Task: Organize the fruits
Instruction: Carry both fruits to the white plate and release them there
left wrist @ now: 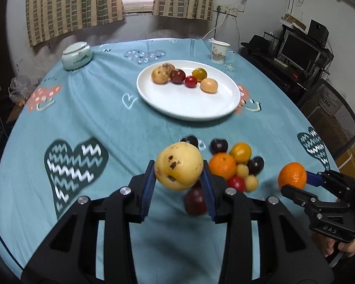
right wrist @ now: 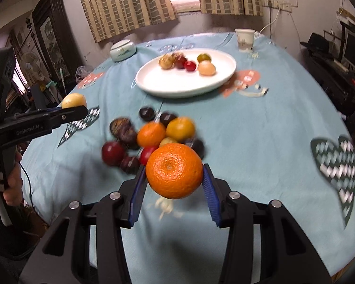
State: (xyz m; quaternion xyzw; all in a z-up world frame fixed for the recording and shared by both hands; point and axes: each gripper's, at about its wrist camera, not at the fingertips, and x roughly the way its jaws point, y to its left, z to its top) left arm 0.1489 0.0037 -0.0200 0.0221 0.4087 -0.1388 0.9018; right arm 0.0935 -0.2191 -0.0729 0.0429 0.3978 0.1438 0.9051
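A pale yellow fruit [left wrist: 178, 165] with dark brown blemishes is hanging above the surface [left wrist: 106, 123], pinched by the left hand-held gripper [left wrist: 178, 184], while the right hand-held gripper [right wrist: 175, 184] is clamping a bright, dimpled orange [right wrist: 174, 170].

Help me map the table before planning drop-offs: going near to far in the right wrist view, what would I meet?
Held orange → loose fruit pile → white plate with fruit → paper cup at the far edge.

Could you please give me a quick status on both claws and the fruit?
Left claw shut on yellow pear. Right claw shut on orange. Six fruits on white plate; loose pile remains. Path to plate clear.
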